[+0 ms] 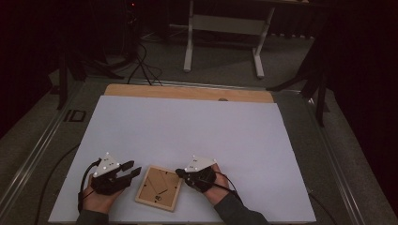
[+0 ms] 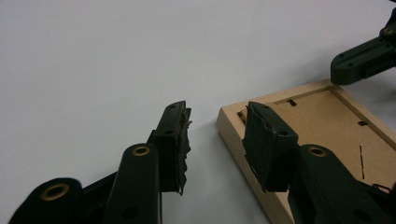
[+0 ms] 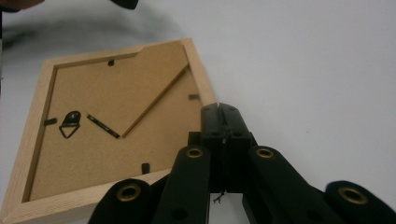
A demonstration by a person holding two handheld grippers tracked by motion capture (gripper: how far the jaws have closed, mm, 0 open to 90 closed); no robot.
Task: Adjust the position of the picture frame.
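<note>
Picture frame face down at the near edge of the white worktop (image 1: 187, 131), one gripper on each side.

The left gripper (image 2: 217, 140) stood with its jaws apart, straddling the left rail of the wooden picture frame (image 1: 158, 187), pads not yet pressing. The frame lay backing-up, hanger clip showing. The right gripper (image 3: 223, 122) had its jaws together on nothing, tips at the frame's right edge. Judgement: the left should seat squarely over the rail before closing; the right should steady the opposite edge without skidding it.

The right hand-held gripper (image 3: 219, 114), jaws together, seems to touch the face-down picture frame's (image 3: 93, 144) corner.
</note>
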